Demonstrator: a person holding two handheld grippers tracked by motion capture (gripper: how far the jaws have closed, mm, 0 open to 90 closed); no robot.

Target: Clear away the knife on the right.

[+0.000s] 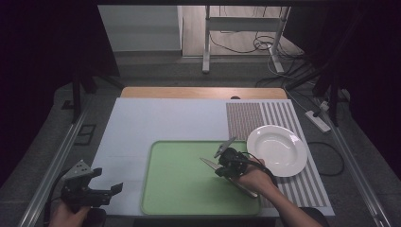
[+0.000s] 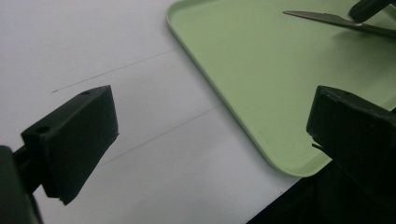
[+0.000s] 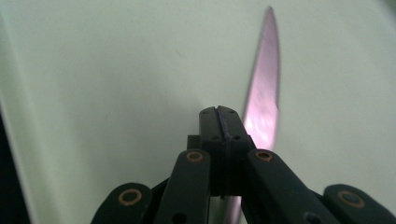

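The right hand-held gripper [image 1: 218, 163], jaws pressed together with nothing between them, is seen above a knife [image 1: 235, 180] on the green tray [image 1: 175, 189]; a white plate [image 1: 277, 150] lies beside. The left hand-held gripper [image 1: 113, 188] is held wide open, empty.

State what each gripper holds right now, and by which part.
The right gripper is shut on the knife, clamping it low on the blade, over the green tray. The exact spot is hidden. The left gripper is open and holds nothing.
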